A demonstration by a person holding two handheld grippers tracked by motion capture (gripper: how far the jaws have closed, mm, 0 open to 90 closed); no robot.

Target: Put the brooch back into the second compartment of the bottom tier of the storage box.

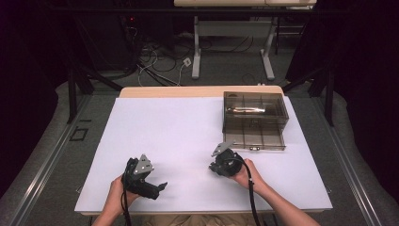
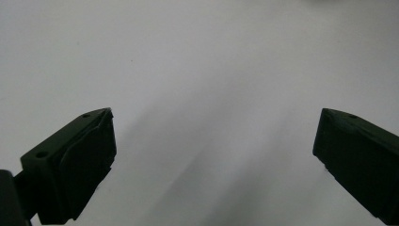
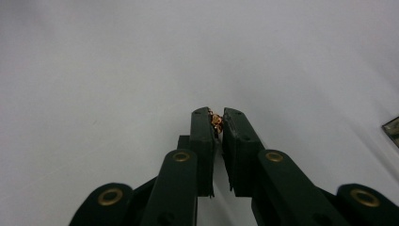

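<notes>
My right gripper (image 3: 216, 113) points down at the white table sheet (image 3: 117, 70), its jaws shut on a small gold-coloured piece (image 3: 216, 121) pinched near the tips. In the high view the right gripper (image 1: 214, 168) sits just in front of the smoky plastic drawer box (image 1: 254, 117), whose drawer (image 1: 254, 137) is pulled out toward me. My left gripper (image 2: 214, 141) is open over bare white sheet, with nothing between its jaws. In the high view the left gripper (image 1: 162, 186) rests low near the table's front edge.
The white sheet (image 1: 174, 132) covers most of the wooden table. Something long and shiny (image 1: 244, 110) lies inside the box. Beyond the table are cables on the floor (image 1: 160, 61) and another table's legs (image 1: 196, 52). Dark frame posts stand at both sides.
</notes>
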